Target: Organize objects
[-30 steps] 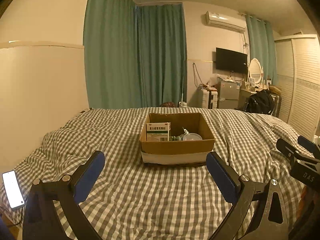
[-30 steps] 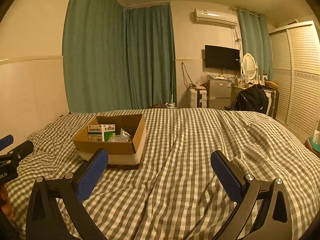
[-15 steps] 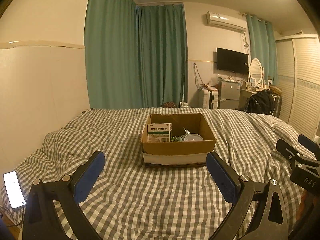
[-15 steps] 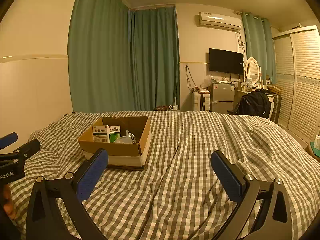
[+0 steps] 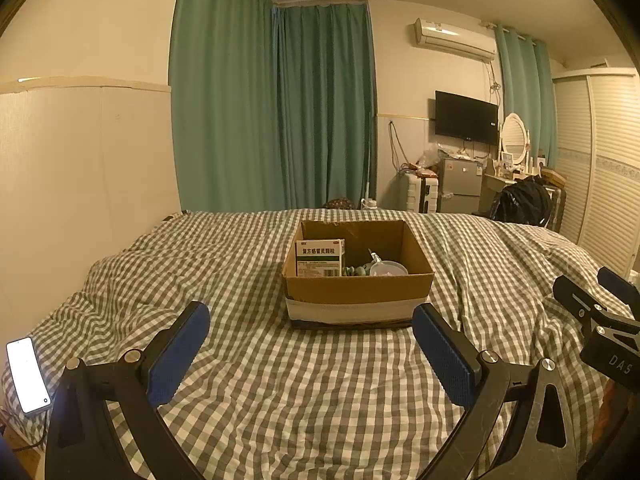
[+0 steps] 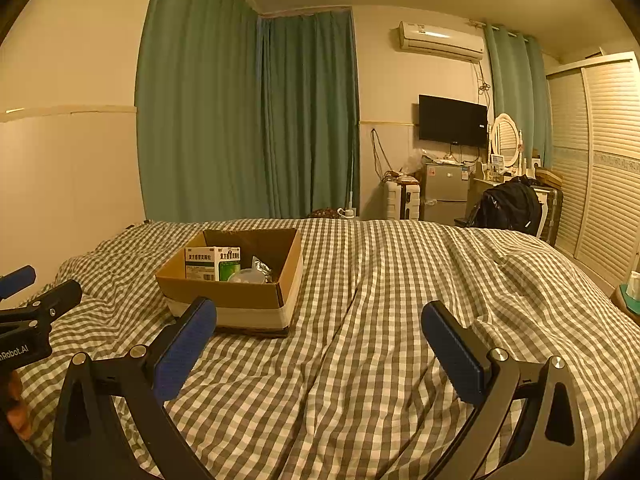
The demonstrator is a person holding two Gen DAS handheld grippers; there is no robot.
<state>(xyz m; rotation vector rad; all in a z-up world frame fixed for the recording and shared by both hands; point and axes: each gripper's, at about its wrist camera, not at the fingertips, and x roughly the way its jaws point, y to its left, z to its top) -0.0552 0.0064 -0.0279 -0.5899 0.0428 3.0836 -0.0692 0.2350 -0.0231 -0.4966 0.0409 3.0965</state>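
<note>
your cardboard box (image 5: 358,294) holds a medicine carton (image 5: 319,258) and half-hidden clutter; left gripper (image 5: 310,344) and right gripper (image 6: 318,338) gape wide, empty.

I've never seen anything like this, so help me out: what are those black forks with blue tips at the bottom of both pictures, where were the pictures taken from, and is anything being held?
Those forks are hand-held grasping tools, one in each of a person's hands; there is no robot arm. Each carries a camera looking forward along its two fingers. One picture comes from the left tool, the other from the right tool. Both tools are wide open and hold nothing.

Ahead is a bed with a checked cover. On it stands an open cardboard box holding a green and white medicine carton and some smaller items too small to name. A lit phone lies at the bed's left edge. The job is tidying objects.
</note>
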